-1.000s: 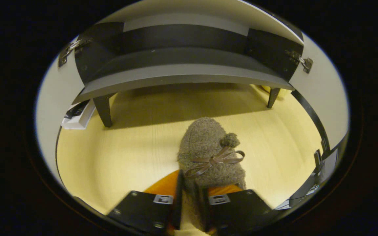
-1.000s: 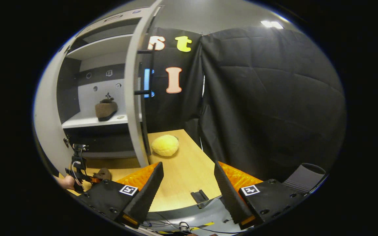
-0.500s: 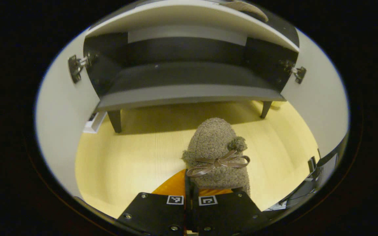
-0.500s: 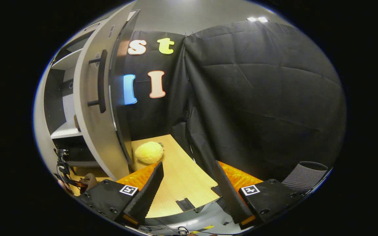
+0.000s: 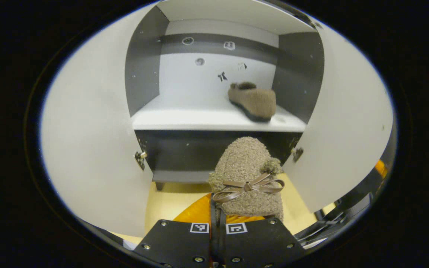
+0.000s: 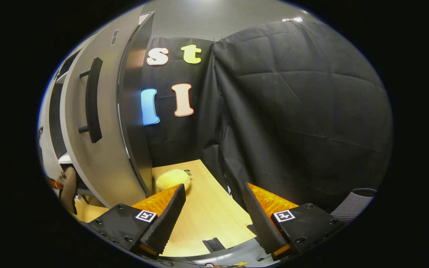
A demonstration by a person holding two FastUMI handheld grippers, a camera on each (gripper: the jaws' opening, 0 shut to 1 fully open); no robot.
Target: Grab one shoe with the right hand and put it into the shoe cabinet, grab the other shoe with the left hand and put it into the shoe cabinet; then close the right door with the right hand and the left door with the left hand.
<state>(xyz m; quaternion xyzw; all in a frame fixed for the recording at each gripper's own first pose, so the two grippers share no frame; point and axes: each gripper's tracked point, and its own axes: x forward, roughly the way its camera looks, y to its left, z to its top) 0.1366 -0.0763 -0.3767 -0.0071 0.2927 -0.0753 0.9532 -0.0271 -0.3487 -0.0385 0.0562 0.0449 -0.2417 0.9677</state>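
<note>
In the left gripper view, my left gripper point(image 5: 217, 223) is shut on the heel rim of a fuzzy brown shoe point(image 5: 246, 178) with a ribbon bow and pompom. The shoe hangs above the wooden surface, its toe pointing at the open shoe cabinet. The matching shoe point(image 5: 253, 102) lies on the right part of the white shelf point(image 5: 184, 119). Both doors, left door point(image 5: 88, 149) and right door point(image 5: 348, 130), stand open. In the right gripper view, my right gripper point(image 6: 212, 219) is open with nothing between its fingers. It stands beside the right door point(image 6: 99, 156), whose black handle point(image 6: 93, 100) shows. The held shoe point(image 6: 68, 190) peeks out at the far left.
A yellow plush ball point(image 6: 172, 179) rests on the wooden tabletop point(image 6: 203, 212) just right of the cabinet's right door. Black cloth walls close the booth on the right. A dark lower compartment point(image 5: 184, 152) sits under the white shelf.
The left gripper closed fully on the shoe and lifted it off the wooden surface, toward the shelf's height. The right gripper swung to the outer face of the right door.
</note>
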